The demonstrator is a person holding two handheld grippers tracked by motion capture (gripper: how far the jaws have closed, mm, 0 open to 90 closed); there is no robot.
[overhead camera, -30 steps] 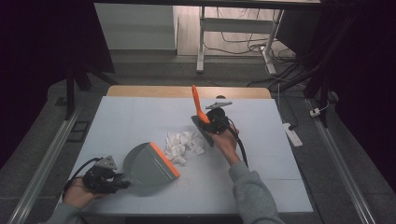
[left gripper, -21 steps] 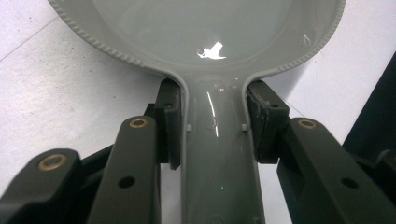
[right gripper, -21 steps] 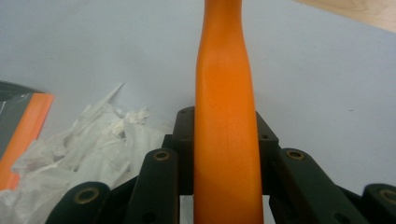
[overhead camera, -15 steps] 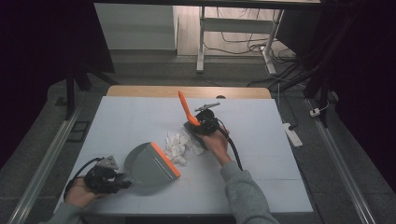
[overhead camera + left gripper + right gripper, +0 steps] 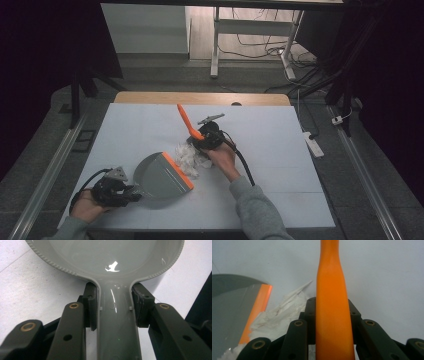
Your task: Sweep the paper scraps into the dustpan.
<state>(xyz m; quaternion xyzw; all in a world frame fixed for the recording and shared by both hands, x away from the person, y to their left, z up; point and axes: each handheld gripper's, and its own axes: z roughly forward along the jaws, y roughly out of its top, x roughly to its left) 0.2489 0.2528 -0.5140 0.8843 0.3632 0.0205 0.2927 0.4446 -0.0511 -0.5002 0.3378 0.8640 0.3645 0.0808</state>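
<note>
A grey dustpan (image 5: 159, 175) with an orange lip (image 5: 178, 170) lies on the white table at the near left. My left gripper (image 5: 129, 192) is shut on its grey handle (image 5: 117, 322), pads on both sides. Crumpled white paper scraps (image 5: 189, 156) lie right against the lip, also seen as paper scraps (image 5: 279, 315) beside the dustpan (image 5: 234, 307). My right gripper (image 5: 204, 140) is shut on a brush with an orange handle (image 5: 187, 121) that slants up and to the left; the handle (image 5: 332, 315) runs between its jaws. The brush's head is hidden behind the gripper.
The white table top (image 5: 280, 150) has a wooden strip along its far edge (image 5: 200, 98). A white power strip (image 5: 312, 144) hangs off the right side. Table legs and cables stand on the floor beyond.
My right gripper has carried the brush leftward and nearer, pushing the paper scraps up against the dustpan's orange lip. The left gripper and dustpan have stayed put.
</note>
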